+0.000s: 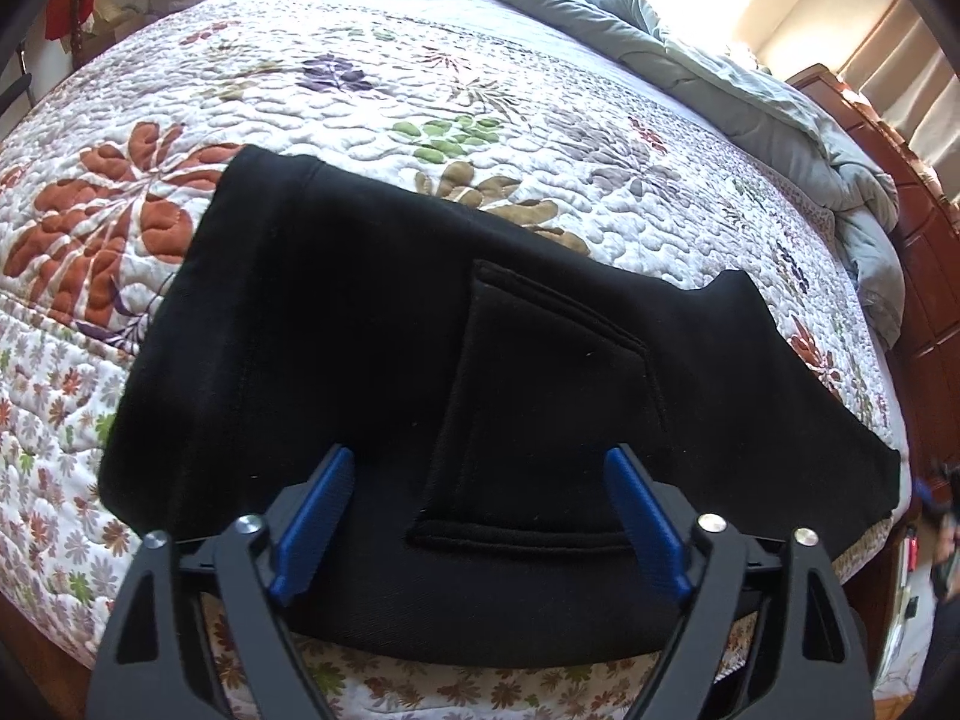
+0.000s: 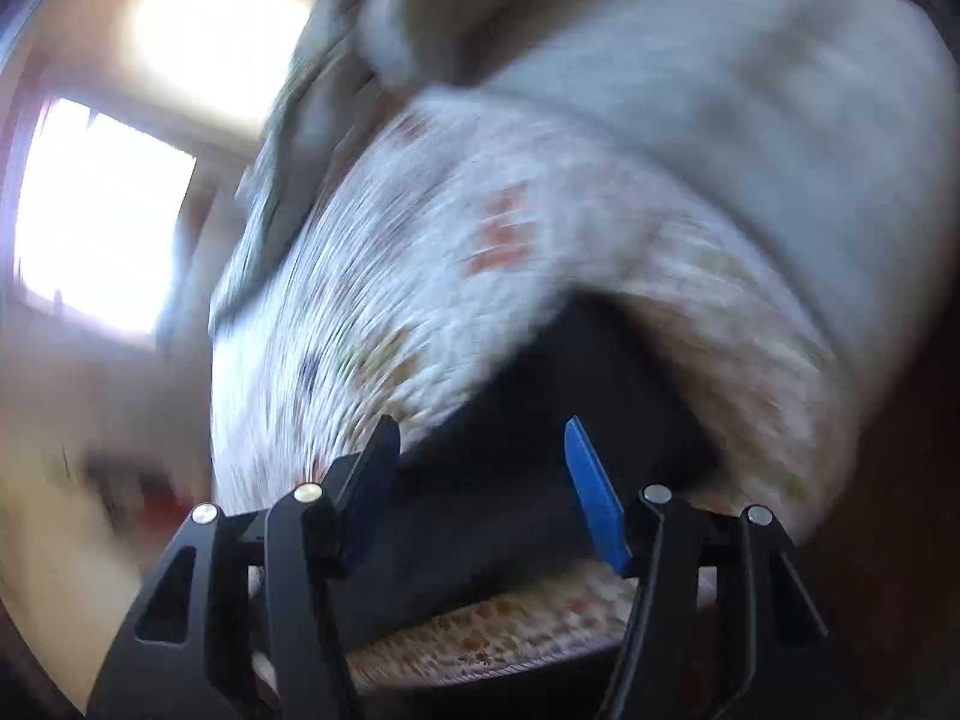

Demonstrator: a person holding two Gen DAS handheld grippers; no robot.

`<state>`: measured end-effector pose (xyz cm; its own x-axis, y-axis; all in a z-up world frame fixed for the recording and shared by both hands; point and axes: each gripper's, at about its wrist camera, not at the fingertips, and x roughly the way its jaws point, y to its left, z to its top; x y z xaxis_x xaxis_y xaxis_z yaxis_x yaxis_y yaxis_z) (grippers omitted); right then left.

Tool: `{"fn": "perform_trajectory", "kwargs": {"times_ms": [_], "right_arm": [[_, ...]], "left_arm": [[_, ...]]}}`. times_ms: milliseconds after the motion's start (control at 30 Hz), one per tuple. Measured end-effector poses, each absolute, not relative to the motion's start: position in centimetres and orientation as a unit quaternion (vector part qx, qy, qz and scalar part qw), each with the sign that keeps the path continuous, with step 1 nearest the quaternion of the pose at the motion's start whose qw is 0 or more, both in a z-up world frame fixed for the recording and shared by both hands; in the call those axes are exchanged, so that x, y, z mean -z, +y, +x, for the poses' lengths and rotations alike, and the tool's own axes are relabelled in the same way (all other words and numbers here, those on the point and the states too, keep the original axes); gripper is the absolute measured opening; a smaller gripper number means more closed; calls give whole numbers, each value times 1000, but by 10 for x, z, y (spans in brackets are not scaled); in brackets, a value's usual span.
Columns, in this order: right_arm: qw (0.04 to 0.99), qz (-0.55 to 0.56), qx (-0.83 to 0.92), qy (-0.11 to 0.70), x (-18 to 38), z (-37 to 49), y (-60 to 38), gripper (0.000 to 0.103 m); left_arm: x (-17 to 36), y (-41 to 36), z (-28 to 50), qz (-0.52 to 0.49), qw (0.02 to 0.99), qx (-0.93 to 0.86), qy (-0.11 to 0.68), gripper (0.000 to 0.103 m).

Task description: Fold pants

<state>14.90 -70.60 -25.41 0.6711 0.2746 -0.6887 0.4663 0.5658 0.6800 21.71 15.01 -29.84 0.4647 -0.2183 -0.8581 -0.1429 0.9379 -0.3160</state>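
Note:
Black pants lie folded on the floral quilt of a bed, with a stitched back pocket facing up. My left gripper hovers over the near edge of the pants. Its blue pads stand wide apart and the cloth lies flat below them, not pinched. The right wrist view is heavily blurred. There my right gripper stands open over a corner of the black pants, with nothing pressed between its fingers.
A rumpled grey duvet is bunched along the far right side of the bed, beside a dark wooden piece of furniture. The quilt's near edge drops off under the grippers. A bright window shows at the left of the right wrist view.

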Motion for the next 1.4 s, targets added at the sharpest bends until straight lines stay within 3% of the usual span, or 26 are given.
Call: {"fn": "perform_trajectory", "kwargs": {"times_ms": [200, 333, 467, 833, 933, 967, 1133, 1200, 1233, 1333, 1400], "right_arm": [[750, 549, 99, 357, 315, 106, -713, 51], [747, 554, 104, 352, 326, 120, -710, 54], [738, 568, 105, 348, 334, 117, -715, 38], [730, 592, 79, 332, 337, 115, -717, 37], [727, 602, 72, 323, 341, 120, -716, 5], [730, 605, 72, 311, 337, 117, -716, 4], [722, 608, 95, 315, 345, 105, -718, 4], [722, 604, 82, 327, 354, 110, -719, 9], [724, 606, 75, 322, 354, 109, -721, 14], [742, 603, 69, 286, 336, 93, -724, 45], [740, 606, 68, 284, 333, 83, -722, 45]], "left_arm": [[296, 149, 219, -174, 831, 20, 528, 89], [296, 152, 219, -183, 826, 21, 533, 89], [295, 151, 217, -179, 826, 16, 535, 89], [295, 150, 217, -176, 825, 9, 538, 89], [294, 151, 217, -177, 824, 10, 538, 89], [295, 151, 217, -179, 823, 11, 538, 89], [296, 154, 218, -183, 823, 16, 538, 89], [296, 154, 218, -182, 823, 17, 538, 89], [297, 154, 218, -181, 823, 19, 538, 89], [295, 155, 218, -180, 823, 23, 539, 89], [295, 155, 217, -181, 823, 23, 538, 89]]}}
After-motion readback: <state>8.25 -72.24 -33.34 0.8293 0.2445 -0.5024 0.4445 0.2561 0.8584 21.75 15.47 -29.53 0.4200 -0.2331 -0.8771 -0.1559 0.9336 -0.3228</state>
